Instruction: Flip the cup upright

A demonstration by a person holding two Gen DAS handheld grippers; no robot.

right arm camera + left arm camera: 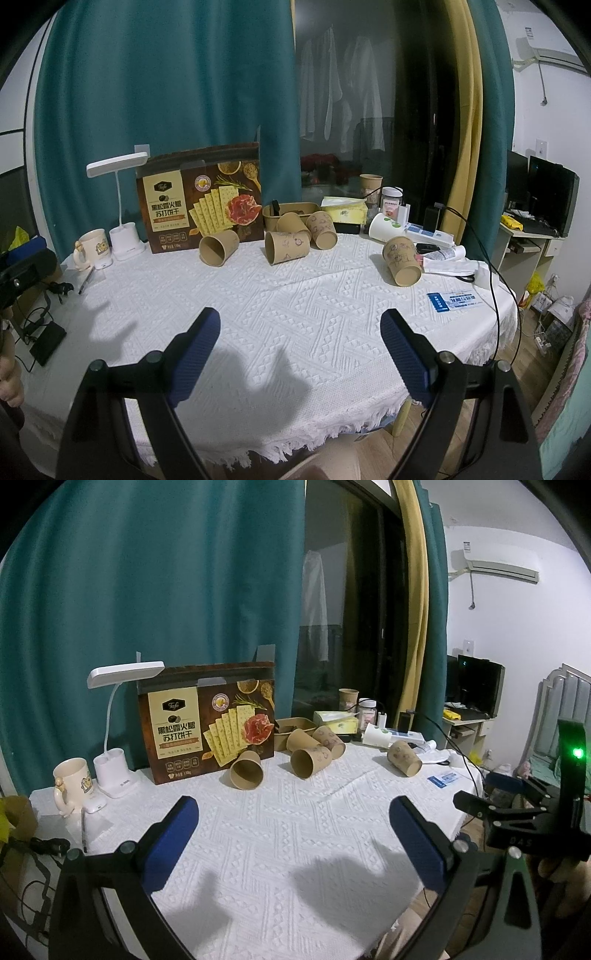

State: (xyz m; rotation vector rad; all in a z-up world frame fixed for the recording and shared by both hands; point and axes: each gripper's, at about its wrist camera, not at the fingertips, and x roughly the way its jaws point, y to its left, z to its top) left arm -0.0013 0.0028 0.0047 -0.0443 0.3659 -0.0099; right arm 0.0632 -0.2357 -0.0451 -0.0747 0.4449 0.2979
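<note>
Several brown paper cups lie on their sides on the white tablecloth (295, 306): one by the cracker box (218, 245) (246, 770), a cluster of three in the middle (287, 246) (310, 762), and one at the right (402, 261) (404, 763). My left gripper (293, 808) hovers open over the near part of the table, far from the cups. My right gripper (300, 321) is open too, nothing between its blue pads, also well short of the cups. The right gripper's body (517, 812) shows at the right of the left wrist view.
A cracker box (201, 203), a white desk lamp (122, 206) and a cream mug (90, 247) stand at the back left. A brown tray (291, 214), tissue box (345, 208), upright paper cup (370, 188), jar, white cup (386, 227), cables and a blue card (454, 302) crowd the back right.
</note>
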